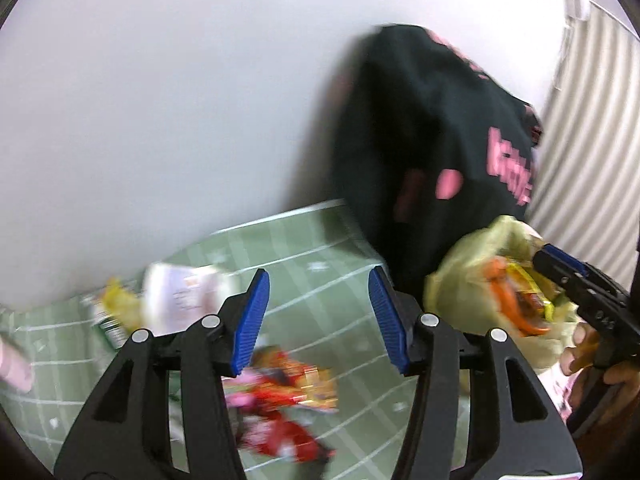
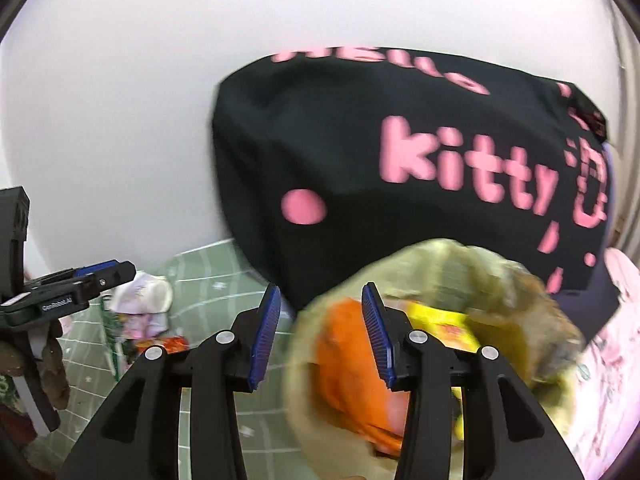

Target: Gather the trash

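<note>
Two grippers are in your hands, and both show their blue-padded fingers spread apart with nothing between them. Your left gripper point(image 1: 318, 316) hangs above the green cloth with white grid lines point(image 1: 320, 280), and directly below its fingers lies a blurred heap of red, pink and gold snack wrappers point(image 1: 280, 400) on that cloth. Further off to the left sit a crumpled white paper with small print point(image 1: 180, 296) and a yellow and green wrapper point(image 1: 114, 308) just beside it, both also on the cloth. Your right gripper point(image 2: 318, 334) points at the mouth of a translucent yellowish-green plastic bag point(image 2: 500, 280), with its right finger in front of the bag's opening; whether the pad touches the plastic cannot be told through the blur. Inside the bag you can see an orange wrapper point(image 2: 340, 344) and a bright yellow packet point(image 2: 440, 320). From the left wrist view the same bag point(image 1: 460, 272) sits to the right of the cloth's edge, with your right gripper point(image 1: 560, 264) at its rim. Behind the bag stands a black fabric cover printed with pink lettering and dots point(image 2: 360, 140), set against a plain white wall point(image 2: 160, 80). To the right of the bag lies a pale pink patterned fabric point(image 2: 608, 360).
</note>
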Demonstrator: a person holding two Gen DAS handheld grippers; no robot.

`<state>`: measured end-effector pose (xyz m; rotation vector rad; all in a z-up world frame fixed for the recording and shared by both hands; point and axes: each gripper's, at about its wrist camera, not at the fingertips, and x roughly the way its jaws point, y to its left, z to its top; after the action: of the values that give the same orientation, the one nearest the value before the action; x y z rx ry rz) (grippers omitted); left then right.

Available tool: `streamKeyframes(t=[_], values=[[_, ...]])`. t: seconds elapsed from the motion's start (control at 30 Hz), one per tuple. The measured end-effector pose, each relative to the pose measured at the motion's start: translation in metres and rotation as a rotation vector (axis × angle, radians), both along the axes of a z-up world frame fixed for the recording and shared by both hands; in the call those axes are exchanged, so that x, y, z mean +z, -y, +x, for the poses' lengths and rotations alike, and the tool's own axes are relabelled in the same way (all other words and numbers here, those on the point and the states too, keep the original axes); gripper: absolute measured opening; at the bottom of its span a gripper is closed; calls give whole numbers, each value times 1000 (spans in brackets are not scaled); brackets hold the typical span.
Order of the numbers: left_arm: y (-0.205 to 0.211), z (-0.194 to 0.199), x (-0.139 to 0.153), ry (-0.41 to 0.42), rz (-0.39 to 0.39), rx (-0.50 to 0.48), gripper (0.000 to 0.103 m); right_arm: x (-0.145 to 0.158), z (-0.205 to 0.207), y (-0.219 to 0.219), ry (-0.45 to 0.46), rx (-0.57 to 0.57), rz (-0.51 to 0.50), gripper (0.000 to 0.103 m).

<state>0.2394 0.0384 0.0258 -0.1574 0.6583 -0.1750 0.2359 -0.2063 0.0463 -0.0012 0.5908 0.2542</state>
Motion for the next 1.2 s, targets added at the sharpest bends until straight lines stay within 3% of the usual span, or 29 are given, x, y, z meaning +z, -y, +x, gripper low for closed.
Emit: streamKeyframes(t=[0.17, 0.27, 0.43, 0.63, 0.8, 1.13, 1.17, 1.2], values=[[-59, -15, -16, -26, 13, 197, 49, -11, 17, -48, -41, 122, 9, 42], [-96, -27, -35, -78, 22, 319, 49, -21, 25, -75, -77, 190, 7, 48], [-126, -43, -63, -150, 43, 408, 49, -40, 33, -109, -122, 272, -16, 48], [-143, -48, -89, -236, 25, 432, 49, -56, 39, -144, -159, 328, -76, 48], [-157, -56, -94, -259, 32, 462, 49, -74, 50, -165, -220, 386, -46, 48], [-178, -81, -66, -197, -11, 472, 49, -124, 76, -223, -388, 586, -34, 48], [-181, -85, -65, -193, -14, 478, 49, -126, 73, -227, -397, 603, -41, 45], [-183, -88, -64, -190, -19, 483, 49, -128, 71, -230, -401, 611, -55, 34]])
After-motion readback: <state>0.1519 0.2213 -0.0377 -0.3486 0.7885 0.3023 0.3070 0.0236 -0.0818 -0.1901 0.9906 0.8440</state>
